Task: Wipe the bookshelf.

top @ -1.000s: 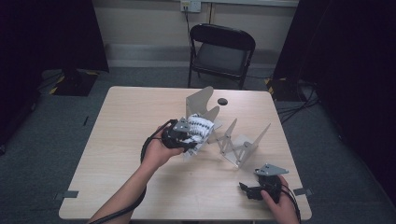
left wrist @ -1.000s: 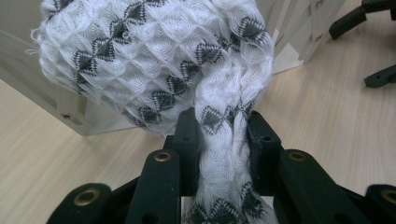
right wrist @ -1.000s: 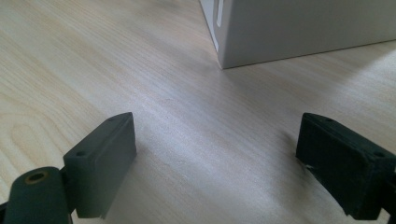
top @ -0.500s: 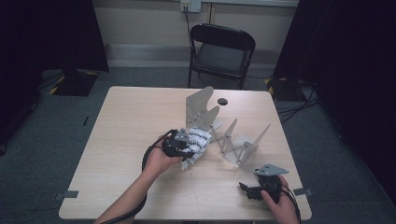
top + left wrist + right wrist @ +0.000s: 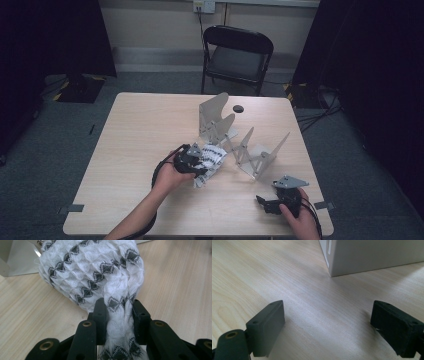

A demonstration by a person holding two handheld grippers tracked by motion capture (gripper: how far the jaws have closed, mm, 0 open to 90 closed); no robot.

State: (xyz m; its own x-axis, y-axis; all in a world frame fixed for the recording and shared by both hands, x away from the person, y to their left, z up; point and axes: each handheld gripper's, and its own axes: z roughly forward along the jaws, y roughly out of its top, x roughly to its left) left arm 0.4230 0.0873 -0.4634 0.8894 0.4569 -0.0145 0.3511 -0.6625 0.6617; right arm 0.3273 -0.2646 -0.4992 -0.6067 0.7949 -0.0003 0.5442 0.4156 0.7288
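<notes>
Since the earlier frame my left gripper (image 5: 197, 167) has sunk with the white patterned cloth (image 5: 100, 275), clenched on it mid-table beside the metal rack (image 5: 235, 140); right gripper (image 5: 327, 322) rests released near the table's (image 5: 140, 125) front right corner; the left gripper view reveals pinched folds.

Grey carpet floor (image 5: 150, 85), black folding chair (image 5: 237, 57) — dark curtains (image 5: 55, 35), beige wall (image 5: 150, 22)

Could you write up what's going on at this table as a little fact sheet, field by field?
Held thing: white cloth with dark diamond pattern, bunched, resting on the table
Left gripper: shut on the cloth
Right gripper: open, low over bare wood, holding nothing
Nearby: grey folding rack beside the cloth
Behind table: black chair
</notes>
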